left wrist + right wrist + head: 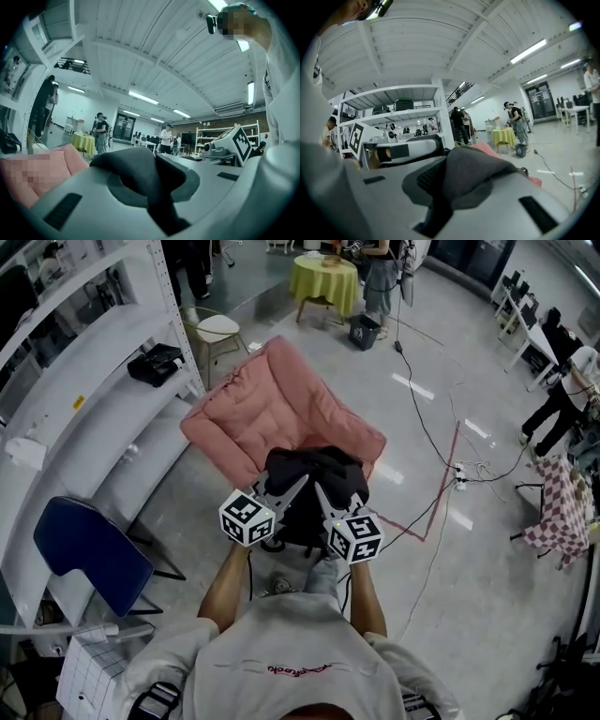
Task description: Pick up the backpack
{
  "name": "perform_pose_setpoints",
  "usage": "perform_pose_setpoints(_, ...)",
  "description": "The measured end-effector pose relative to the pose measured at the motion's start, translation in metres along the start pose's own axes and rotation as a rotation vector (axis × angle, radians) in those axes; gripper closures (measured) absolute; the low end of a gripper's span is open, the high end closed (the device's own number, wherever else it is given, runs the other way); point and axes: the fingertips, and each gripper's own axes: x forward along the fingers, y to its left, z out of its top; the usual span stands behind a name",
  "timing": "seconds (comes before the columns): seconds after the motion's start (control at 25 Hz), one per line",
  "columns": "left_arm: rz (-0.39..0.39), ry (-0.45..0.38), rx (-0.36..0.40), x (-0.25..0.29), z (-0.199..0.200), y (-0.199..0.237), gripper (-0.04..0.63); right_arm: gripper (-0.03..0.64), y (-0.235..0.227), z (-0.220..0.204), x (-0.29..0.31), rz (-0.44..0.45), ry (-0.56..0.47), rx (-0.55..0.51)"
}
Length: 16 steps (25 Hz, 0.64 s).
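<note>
The black backpack [319, 474] hangs in front of me, over the front edge of a pink armchair [272, 399]. My left gripper [300, 484] and right gripper [319, 487] meet at its top, side by side, fingers pointing away from me. In the left gripper view the left gripper [152, 197] is shut on a fold of the backpack's dark fabric [133, 171], which bulges up between its jaws. The right gripper [450, 197] pinches a similar dark fold [476, 173] in the right gripper view. The backpack's lower part is hidden behind the grippers and my arms.
White shelving [84, 399] runs along the left, with a black bag [155, 362] on one shelf. A blue chair [89, 554] stands at the lower left. Cables [441, 456] trail over the floor at the right. A yellow-clothed table [325, 277] and several people stand farther off.
</note>
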Motion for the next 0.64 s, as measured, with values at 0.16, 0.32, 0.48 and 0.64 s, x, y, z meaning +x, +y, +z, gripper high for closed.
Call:
perform_pose_setpoints(0.16,-0.002,0.0,0.004,-0.0006,-0.0007,-0.0003,0.543,0.568,0.001,-0.0007,-0.0001,-0.003,0.003,-0.005)
perform_pose_setpoints(0.32,-0.001,0.005,0.01,-0.0007,-0.002,-0.0011,0.543,0.568,0.0016,-0.0017,-0.0006,-0.002,0.005,-0.007)
perform_pose_setpoints(0.48,-0.001,0.012,0.021,0.0004,-0.0026,-0.0029,0.543,0.568,0.0012,-0.0016,-0.002,0.002,0.009,-0.008)
perform_pose_setpoints(0.64,0.003,0.011,0.014,-0.0027,-0.0047,-0.0003,0.543,0.568,0.0043,-0.0037,0.0002,0.006,0.013,-0.005)
